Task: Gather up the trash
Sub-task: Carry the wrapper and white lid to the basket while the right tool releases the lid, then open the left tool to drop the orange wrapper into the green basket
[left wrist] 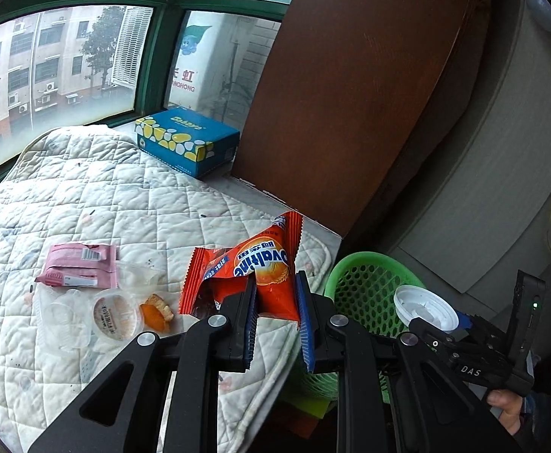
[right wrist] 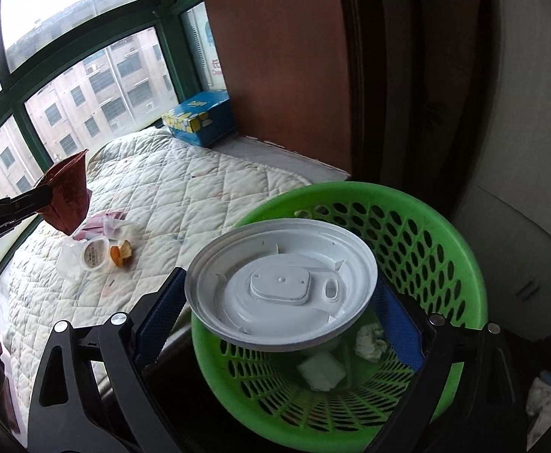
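Note:
My left gripper (left wrist: 276, 319) is shut on an orange Ovaltine wrapper (left wrist: 254, 264) and holds it above the quilt's right edge, beside the green trash basket (left wrist: 366, 283); it also shows in the right wrist view (right wrist: 65, 196). My right gripper (right wrist: 281, 317) is shut on a white plastic cup lid (right wrist: 281, 283), held over the basket (right wrist: 445, 249). The lid also shows in the left wrist view (left wrist: 424, 307). On the quilt lie a pink wrapper (left wrist: 79, 266), a clear cup (left wrist: 64, 319), a small round tub (left wrist: 116, 315) and an orange food scrap (left wrist: 156, 311).
A blue tissue box (left wrist: 186, 141) stands on the sill by the window. A brown wooden panel (left wrist: 351, 87) rises behind the basket. Crumpled white tissues (right wrist: 368, 339) lie in the basket's bottom. The quilt (left wrist: 124, 196) covers the window seat.

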Motion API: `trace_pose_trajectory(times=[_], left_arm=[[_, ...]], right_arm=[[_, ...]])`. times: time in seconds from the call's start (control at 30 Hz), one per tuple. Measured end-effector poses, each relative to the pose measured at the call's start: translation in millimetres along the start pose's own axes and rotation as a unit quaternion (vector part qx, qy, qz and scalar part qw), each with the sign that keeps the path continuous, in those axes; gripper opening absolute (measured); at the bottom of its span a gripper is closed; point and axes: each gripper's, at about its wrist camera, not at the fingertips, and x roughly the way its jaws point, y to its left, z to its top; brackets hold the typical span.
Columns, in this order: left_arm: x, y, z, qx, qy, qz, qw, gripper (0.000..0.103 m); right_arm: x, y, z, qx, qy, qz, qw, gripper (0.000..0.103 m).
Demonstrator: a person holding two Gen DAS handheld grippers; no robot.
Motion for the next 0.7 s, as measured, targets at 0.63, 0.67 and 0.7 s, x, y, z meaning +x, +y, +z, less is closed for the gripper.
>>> trace_pose_trajectory(times=[0.63,0.67,0.7], left_arm=[[38.4,-67.0,4.0,0.037,0.031,-0.048,0.9977,0.019],[42.5,-71.9,3.0,0.039,0.036,-0.051,0.9973,0.019],[46.5,-76.5,1.8,0.042,0.040,-0.054,0.9969,0.019]], right_arm=[[-18.9,-45.0,-3.3,0.031,-0.018,-0.036,0.999,0.097],[-22.0,-46.4,-3.7,0.033,-0.019,-0.039,0.998,0.097],[-25.9,-48.1,-3.9,0.034,-0.022,-0.043,0.998,0.097]])
